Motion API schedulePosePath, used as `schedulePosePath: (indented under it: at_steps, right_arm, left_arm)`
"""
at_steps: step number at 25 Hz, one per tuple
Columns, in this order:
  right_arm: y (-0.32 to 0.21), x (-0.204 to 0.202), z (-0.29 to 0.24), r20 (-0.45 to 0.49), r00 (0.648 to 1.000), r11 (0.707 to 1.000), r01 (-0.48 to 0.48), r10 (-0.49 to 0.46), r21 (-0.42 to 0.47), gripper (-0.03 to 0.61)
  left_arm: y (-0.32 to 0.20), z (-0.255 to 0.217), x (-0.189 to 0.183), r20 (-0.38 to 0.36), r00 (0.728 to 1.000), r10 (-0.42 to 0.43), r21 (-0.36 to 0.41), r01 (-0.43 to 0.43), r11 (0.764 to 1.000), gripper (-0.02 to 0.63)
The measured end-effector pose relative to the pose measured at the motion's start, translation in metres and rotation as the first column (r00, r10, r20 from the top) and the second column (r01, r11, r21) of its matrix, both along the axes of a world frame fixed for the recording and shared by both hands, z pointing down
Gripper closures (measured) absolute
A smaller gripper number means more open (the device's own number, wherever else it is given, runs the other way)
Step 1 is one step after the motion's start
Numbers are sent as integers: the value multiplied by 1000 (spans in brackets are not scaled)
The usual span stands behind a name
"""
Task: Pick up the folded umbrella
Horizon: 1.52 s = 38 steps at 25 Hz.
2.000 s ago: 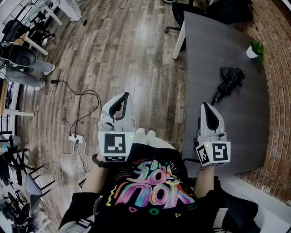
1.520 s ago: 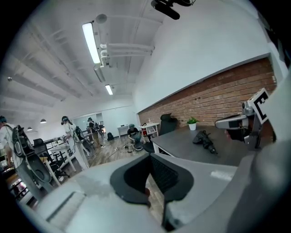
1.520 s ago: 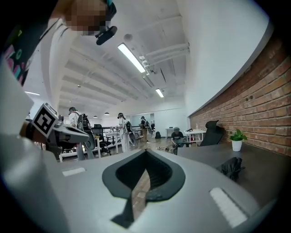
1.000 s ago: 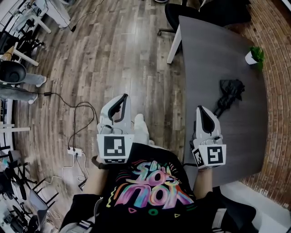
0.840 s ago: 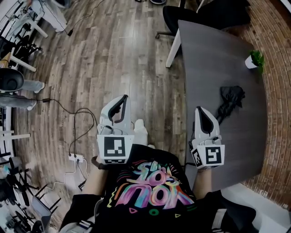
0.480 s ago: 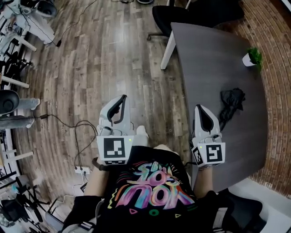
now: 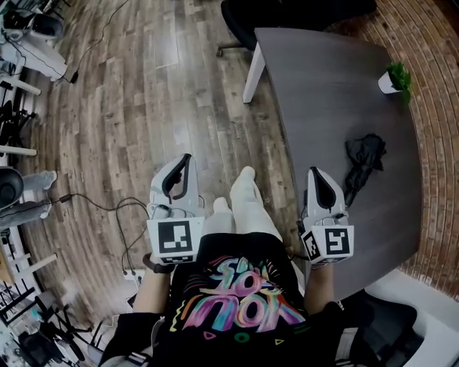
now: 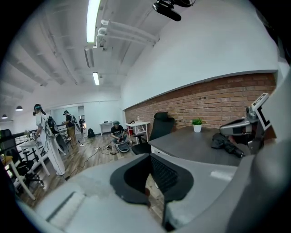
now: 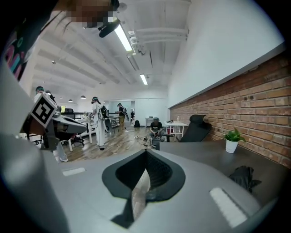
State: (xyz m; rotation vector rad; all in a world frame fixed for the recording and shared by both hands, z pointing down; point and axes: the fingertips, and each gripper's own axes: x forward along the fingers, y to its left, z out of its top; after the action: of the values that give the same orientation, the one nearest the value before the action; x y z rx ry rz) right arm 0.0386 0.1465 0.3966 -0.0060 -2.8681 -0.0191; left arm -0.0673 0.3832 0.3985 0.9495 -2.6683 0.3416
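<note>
The folded black umbrella lies on the dark grey table, its handle end toward me. It also shows in the left gripper view and low at the right of the right gripper view. My right gripper hovers over the table's near left edge, a short way left of the umbrella, jaws shut and empty. Off the table, my left gripper hangs over the wooden floor with its jaws closed together and nothing in them.
A small potted plant stands at the table's far right corner by the brick wall. A black office chair sits at the table's far end. Cables and a power strip lie on the floor at left. People stand in the distance.
The person has walked forward along the table, one leg now stepping out. Both grippers came along, still shut; the umbrella now lies closer to the right gripper.
</note>
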Motion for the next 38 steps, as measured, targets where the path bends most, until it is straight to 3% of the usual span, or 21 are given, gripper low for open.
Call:
schedulePosePath:
  at_steps: [6,11,15,19,23,26,31,35,38]
  right_arm:
    - [-41,-24,11,2,998,998,-61,61,5,575]
    - [-96,-48,6,26,985,985,-171,172,-24,575]
    - [-147,-50,0,46,953,954,-297,298,-31,575]
    - [-198,-38,-6,64,918,921,-389,391,-32,575]
    - [-237,-11,-9,62,861,863,-505,505,-11,575]
    - [-256,9,-8,55,822,823,-568,567,-11,575]
    - [-273,47,-12,54,730,732,-681,681,-29,575]
    - [-268,72,-11,39,664,665,-746,746,-28,575]
    - [-265,85,-10,29,605,606,-795,796,-42,575]
  left_arm:
    - [-40,2,-43,15,999,52,-27,-52,998,613]
    - [-111,-12,-94,51,987,153,-29,-152,988,613]
    - [-186,-26,-129,73,962,264,-8,-265,964,613]
    - [-251,-31,-138,85,932,352,-10,-353,936,614]
    - [-323,-36,-134,84,881,466,5,-468,884,613]
    - [-367,-39,-125,102,827,553,-5,-555,832,612]
    - [-419,-43,-99,104,719,687,-17,-689,724,613]
    - [-443,-43,-79,87,648,756,-4,-759,651,613]
    - [-460,-43,-68,94,580,809,-9,-812,583,614]
